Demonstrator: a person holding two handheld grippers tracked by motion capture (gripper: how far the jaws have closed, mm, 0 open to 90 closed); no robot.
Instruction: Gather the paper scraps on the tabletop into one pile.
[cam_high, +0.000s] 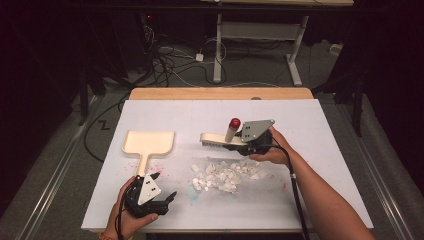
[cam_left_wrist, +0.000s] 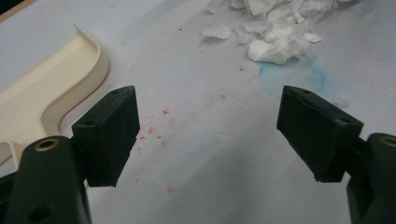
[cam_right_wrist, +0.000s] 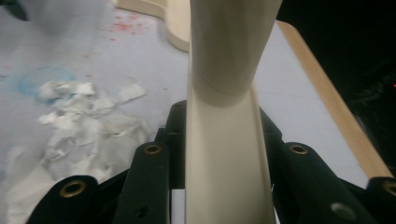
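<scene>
Paper scraps (cam_high: 224, 175) lie in a loose white heap near the middle of the table (cam_high: 310, 125), over faint blue and red stains. Just behind the heap, the right gripper (cam_high: 239, 142) clamps the cream handle of a brush (cam_high: 220, 140) between its jaws, with the bristle head pointing left above the sheet. A cream dustpan (cam_high: 148, 144) rests flat to the left, apart from the scraps. The left gripper (cam_left_wrist: 208, 135) hovers beside the dustpan's handle with jaws spread wide, holding nothing.
</scene>
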